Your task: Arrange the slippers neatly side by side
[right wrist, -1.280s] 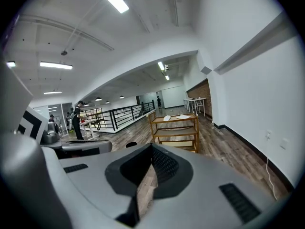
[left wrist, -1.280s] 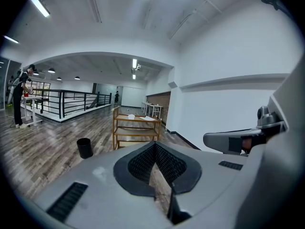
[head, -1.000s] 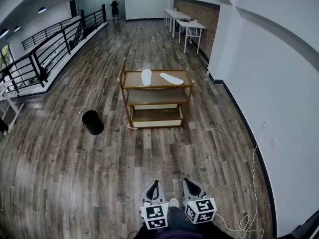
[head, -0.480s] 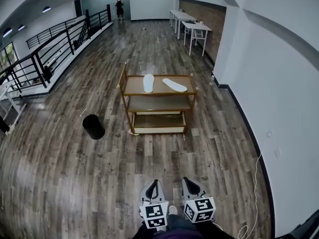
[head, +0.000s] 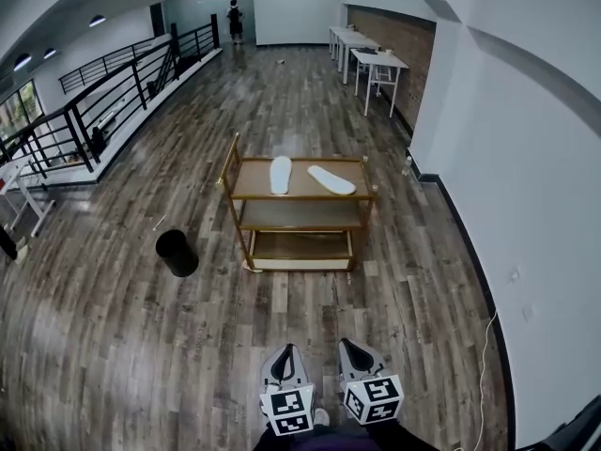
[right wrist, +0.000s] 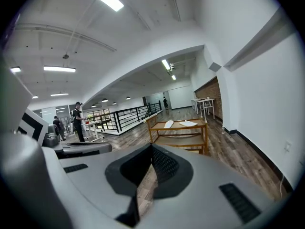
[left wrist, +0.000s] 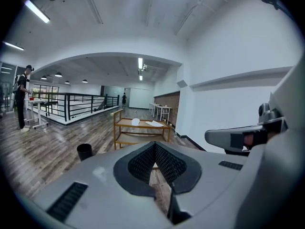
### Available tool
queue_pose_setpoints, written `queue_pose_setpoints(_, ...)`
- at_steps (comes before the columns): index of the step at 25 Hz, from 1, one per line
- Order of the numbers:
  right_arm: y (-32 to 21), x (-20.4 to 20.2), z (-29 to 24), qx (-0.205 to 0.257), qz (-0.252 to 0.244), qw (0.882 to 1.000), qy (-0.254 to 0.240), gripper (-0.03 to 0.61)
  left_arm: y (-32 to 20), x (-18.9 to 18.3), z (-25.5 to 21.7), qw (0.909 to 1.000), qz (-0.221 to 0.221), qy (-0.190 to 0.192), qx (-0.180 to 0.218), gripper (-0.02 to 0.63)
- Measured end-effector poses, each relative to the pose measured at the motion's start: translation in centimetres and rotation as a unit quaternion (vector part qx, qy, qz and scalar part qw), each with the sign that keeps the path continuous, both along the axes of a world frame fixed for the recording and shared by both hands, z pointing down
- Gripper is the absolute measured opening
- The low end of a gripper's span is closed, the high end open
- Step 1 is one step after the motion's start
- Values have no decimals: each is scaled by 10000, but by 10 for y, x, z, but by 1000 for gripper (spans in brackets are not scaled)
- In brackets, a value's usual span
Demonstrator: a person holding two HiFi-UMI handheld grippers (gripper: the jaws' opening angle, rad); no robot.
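Two white slippers lay on the top shelf of a three-tier wooden cart [head: 300, 196] standing out on the plank floor [head: 122, 346]. The straight slipper [head: 280, 174] lay lengthwise on the left half of the shelf. The slanted slipper [head: 331, 179] lay diagonally on the right half. The two were apart and not parallel, closer at their far ends and spreading toward the near edge. The two lower shelves could not be judged for contents.

The left gripper [head: 288, 350] and right gripper [head: 349, 344] were held low at the bottom of the head view, just beside each other, well apart from the cart and pointing toward it. The left gripper view showed its jaws brought together with nothing between them. The right gripper view showed the same: jaws together, no object in the grip. Neither gripper touched a slipper.

A black bin [head: 177, 253] stood on the floor near the cart's left side, apart from it. White tables [head: 379, 60] stood against the brick wall at the far right. A black railing [head: 103, 97] ran along the left of the room. A person [head: 236, 22] stood at the far end. A white cable [head: 484, 365] trailed across the floor near the right wall
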State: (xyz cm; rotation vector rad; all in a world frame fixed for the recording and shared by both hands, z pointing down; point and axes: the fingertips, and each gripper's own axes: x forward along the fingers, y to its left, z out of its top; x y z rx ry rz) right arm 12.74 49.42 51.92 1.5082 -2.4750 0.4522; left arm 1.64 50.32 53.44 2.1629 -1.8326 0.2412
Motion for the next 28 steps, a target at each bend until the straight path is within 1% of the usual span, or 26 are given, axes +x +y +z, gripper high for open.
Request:
queue_pose_setpoints(5,-26,8,-2,26,-40,10000,-40,-2,-23,4,-3,10000,-86,-7,19,-9)
queue_pose_setpoints(9,-45,9,-6,63,-10,9999,-103,-2,-45,5,-16,9998,-114,-51,132,-9)
queue_pose_setpoints(16,-83,5,-3,62,101,9998,-135,-2,-83,8,-6,9998,163,-74,67,-9)
queue_pose_setpoints(21,-112,-8,-2,63,153,9998,-125,-2,-114,0,-6,9995,292,-82,95,-9)
queue_pose_setpoints(28,-154,-27,1,38,208,9998,-64,-2,-157,-15,-1,9992,406,-28,35,-9)
